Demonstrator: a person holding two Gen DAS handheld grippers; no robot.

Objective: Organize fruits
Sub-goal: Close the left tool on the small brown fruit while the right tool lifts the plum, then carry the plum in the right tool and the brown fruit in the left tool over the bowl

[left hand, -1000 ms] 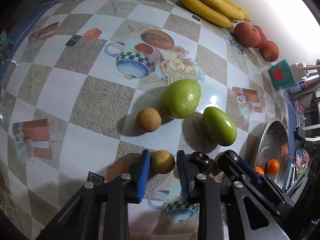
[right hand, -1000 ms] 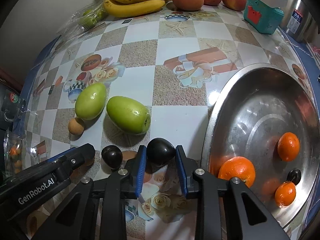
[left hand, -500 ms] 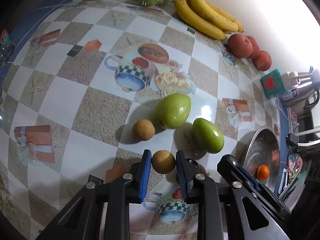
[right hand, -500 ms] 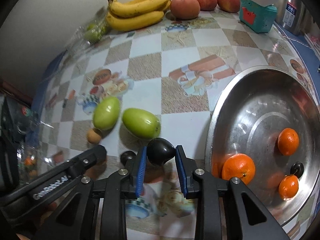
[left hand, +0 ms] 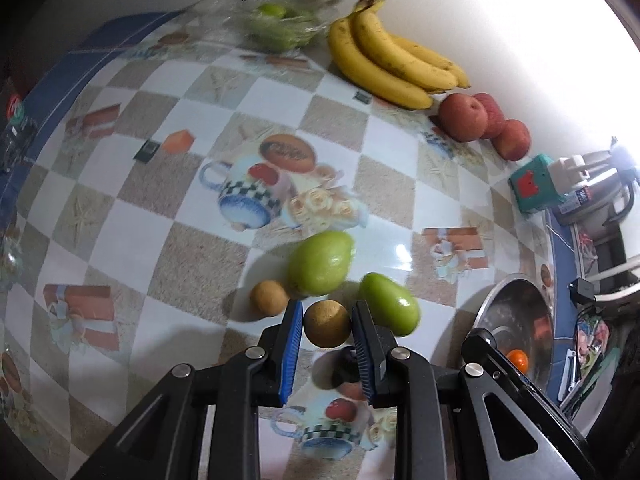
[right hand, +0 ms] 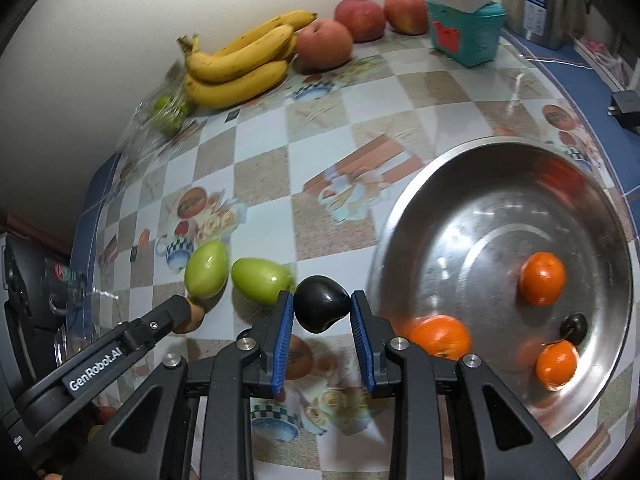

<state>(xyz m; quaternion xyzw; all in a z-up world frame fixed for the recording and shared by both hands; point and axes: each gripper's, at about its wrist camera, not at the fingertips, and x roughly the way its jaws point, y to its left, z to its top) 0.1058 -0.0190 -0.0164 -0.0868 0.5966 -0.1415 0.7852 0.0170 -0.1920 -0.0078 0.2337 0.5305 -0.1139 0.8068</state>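
My left gripper (left hand: pixel 326 322) is shut on a small round brown fruit (left hand: pixel 327 323), held above the patterned tablecloth. A second brown fruit (left hand: pixel 269 298) and two green fruits (left hand: pixel 321 263) (left hand: pixel 390 309) lie just beyond it. A dark fruit (left hand: pixel 347 366) lies on the table under the left gripper's right finger. My right gripper (right hand: pixel 320 310) is shut on a dark plum-like fruit (right hand: pixel 320 308), lifted beside the steel bowl (right hand: pixel 592 200). The bowl holds three oranges (right hand: pixel 542 278) (right hand: pixel 440 336) (right hand: pixel 557 362) and a small dark fruit (right hand: pixel 574 325).
Bananas (left hand: pixel 394 62), red apples (left hand: pixel 464 118) and a bag of green fruit (left hand: pixel 280 26) line the wall. A teal box (right hand: pixel 464 34) and a metal kettle (right hand: pixel 540 0) stand at the back right. The left gripper's arm (right hand: pixel 112 354) crosses the right wrist view.
Both grippers have risen from the table with their fruits held; the table looks farther away. The right gripper has rolled and shifted toward the bowl.
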